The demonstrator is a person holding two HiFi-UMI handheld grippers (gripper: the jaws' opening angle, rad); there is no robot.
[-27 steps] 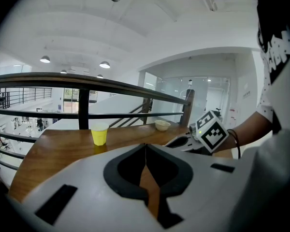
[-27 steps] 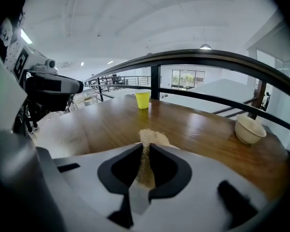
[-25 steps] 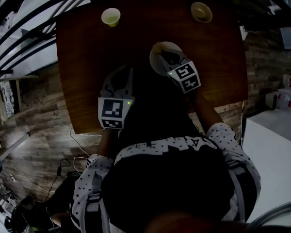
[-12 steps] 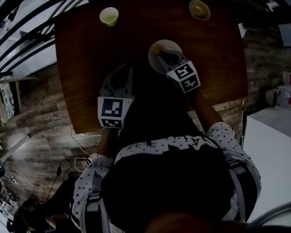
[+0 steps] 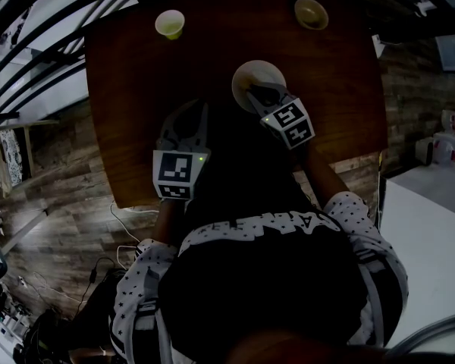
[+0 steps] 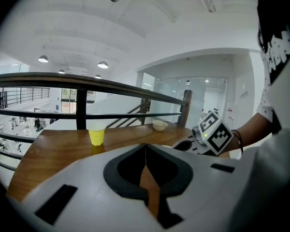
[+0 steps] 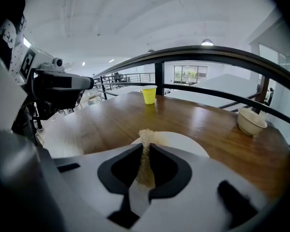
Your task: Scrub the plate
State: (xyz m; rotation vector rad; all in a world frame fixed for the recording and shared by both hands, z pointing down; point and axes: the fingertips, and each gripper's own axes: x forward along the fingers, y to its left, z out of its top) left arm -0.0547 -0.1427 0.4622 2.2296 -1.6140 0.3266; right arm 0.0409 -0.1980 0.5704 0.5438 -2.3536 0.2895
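A white plate (image 5: 259, 73) lies on the brown wooden table (image 5: 136, 82), right of the middle. My right gripper (image 5: 258, 95) hangs over the plate's near edge, shut on a tan scrub sponge (image 7: 146, 151). The sponge's tip sticks out past the jaws and rests on the plate (image 7: 183, 143). My left gripper (image 5: 191, 121) hovers above the table to the left of the plate, apart from it. In the left gripper view the left gripper (image 6: 145, 147) is shut, with only bare wood showing behind its jaws. The right gripper's marker cube (image 6: 213, 134) shows there at the right.
A yellow cup (image 5: 170, 23) stands at the table's far left and a small cream bowl (image 5: 311, 12) at its far right. A dark railing (image 7: 208, 54) runs behind the far edge. Wood-plank floor (image 5: 53, 196) and cables lie below the near edge.
The right gripper has shifted slightly over the plate's near edge with the sponge in it. The left gripper has stayed where it was.
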